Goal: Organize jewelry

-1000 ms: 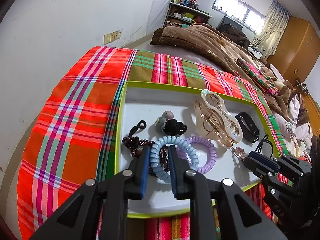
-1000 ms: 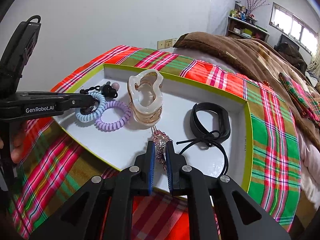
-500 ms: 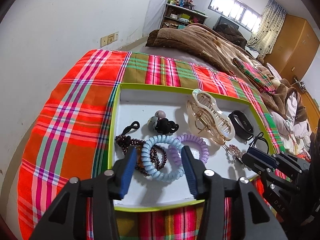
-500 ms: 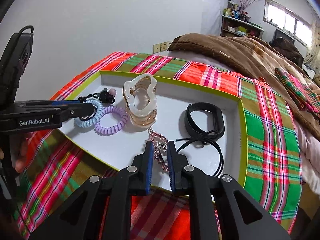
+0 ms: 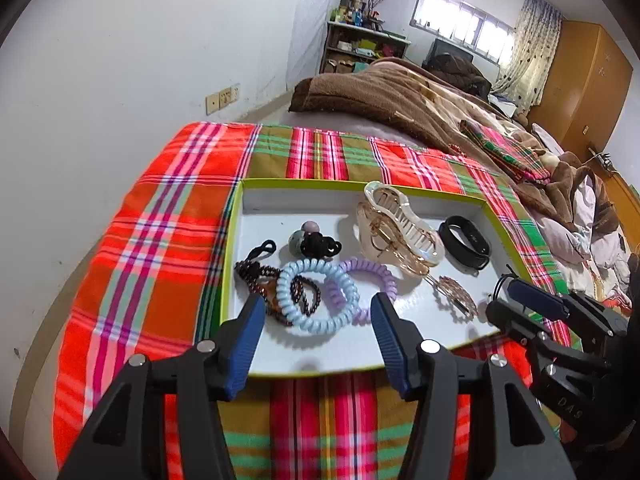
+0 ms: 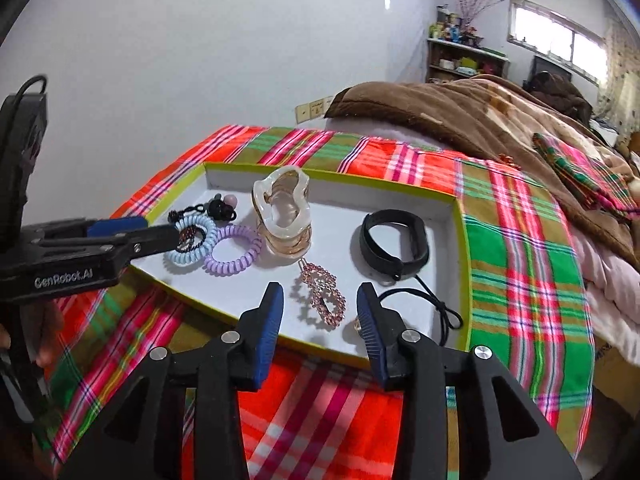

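In a shallow white cardboard tray with a lime-green rim (image 5: 232,216) on the plaid-covered bed (image 5: 160,216) lie, leftmost, a ribbed pale-blue coil hair tie (image 5: 318,300), with the left tongs (image 5: 318,334) opening around it, pads clear. Farther right, the right tongs (image 6: 320,316) open around a pink rhinestone clip (image 6: 322,294), not gripping it.

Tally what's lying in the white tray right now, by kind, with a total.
Spiral hair ties: 2, blue and purple
Claw clips: 1, cream
Rhinestone clips: 1
Black wristbands: 1
Thin black elastics: 1
Dark bead bracelets: 1
Black hair ties with round charms: 1
Total: 8
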### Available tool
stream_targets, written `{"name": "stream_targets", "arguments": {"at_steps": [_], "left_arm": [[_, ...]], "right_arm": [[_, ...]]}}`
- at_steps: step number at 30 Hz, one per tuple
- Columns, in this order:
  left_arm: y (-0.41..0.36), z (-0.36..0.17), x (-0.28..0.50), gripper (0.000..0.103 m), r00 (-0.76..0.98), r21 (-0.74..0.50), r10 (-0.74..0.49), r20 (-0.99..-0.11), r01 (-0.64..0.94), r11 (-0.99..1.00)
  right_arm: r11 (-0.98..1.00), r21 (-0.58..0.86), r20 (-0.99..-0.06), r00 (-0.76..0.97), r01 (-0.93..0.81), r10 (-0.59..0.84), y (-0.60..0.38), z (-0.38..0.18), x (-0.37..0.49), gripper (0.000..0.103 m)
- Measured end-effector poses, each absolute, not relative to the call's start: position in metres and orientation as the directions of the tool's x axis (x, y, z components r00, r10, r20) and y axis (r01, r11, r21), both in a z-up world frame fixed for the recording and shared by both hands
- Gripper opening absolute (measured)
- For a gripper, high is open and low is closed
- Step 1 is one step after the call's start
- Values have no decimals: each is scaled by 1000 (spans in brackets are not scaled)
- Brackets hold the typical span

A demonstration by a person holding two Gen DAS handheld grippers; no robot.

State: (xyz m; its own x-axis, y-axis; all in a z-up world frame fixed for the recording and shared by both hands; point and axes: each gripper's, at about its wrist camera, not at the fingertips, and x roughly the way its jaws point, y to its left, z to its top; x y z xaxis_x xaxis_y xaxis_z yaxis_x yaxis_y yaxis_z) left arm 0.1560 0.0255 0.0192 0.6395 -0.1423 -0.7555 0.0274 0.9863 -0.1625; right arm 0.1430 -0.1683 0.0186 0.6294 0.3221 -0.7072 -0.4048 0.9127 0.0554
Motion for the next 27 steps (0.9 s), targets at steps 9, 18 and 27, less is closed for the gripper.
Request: {"name": "stream_targets", "arguments": {"at_steps": [9,18,27], "left_arm": [[13,27,115,59,694,-65,-53,-718,9,998],[7,33,85,59,731,-39,-5,-682,-29,999],[5,37,52,59,751,-10,24,-660,-41,999]], "right_arm": [[942,79,-672,680,-326,292,-181,28,110,40],[957,81,-638,723,-279,265,-188,37,76,53],[969,81,-616,753,-233,232,-195,43,42,53]]}}
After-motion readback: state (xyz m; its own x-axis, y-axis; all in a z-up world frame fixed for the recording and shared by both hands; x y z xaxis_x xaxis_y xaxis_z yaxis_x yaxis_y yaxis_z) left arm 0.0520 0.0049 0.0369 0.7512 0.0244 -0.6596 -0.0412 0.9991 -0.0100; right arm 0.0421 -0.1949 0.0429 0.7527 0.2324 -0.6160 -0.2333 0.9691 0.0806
